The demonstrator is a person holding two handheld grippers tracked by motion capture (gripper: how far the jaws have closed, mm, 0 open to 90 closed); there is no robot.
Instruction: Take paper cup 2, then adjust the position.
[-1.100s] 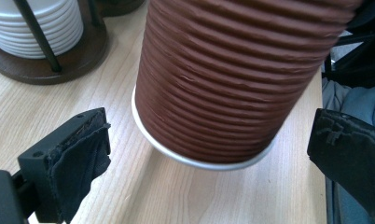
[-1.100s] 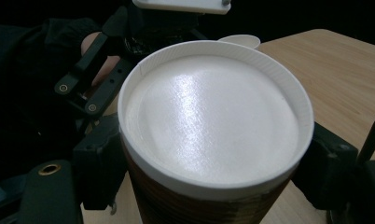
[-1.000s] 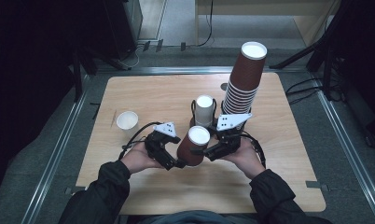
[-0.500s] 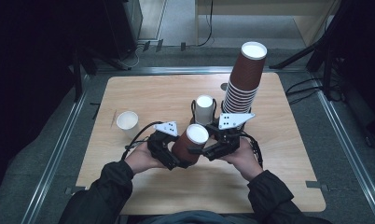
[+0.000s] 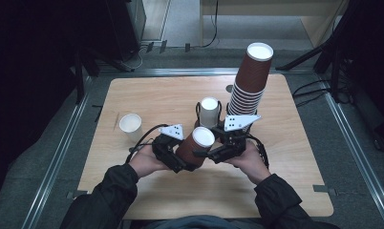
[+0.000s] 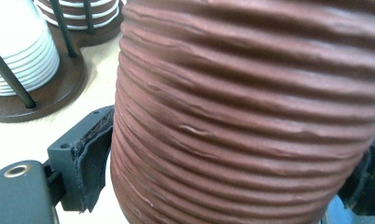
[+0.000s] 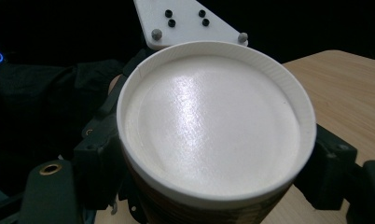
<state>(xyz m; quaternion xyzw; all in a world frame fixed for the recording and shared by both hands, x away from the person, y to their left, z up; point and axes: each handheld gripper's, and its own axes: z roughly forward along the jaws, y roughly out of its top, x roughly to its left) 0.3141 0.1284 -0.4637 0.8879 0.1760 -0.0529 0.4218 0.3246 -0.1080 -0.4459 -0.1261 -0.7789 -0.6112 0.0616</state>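
Though elsewhere hidden, cup's ribbed wall

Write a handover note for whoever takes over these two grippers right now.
Left gripper: jaws have just been closing; pads now on the brown ribbed cup.
Right gripper: shut on the same cup near its white end.
Cup: tilted above the table, in front of the racked white cups and the tall brown stack.
Done: cup in both grips.
Left: probably setting it down.
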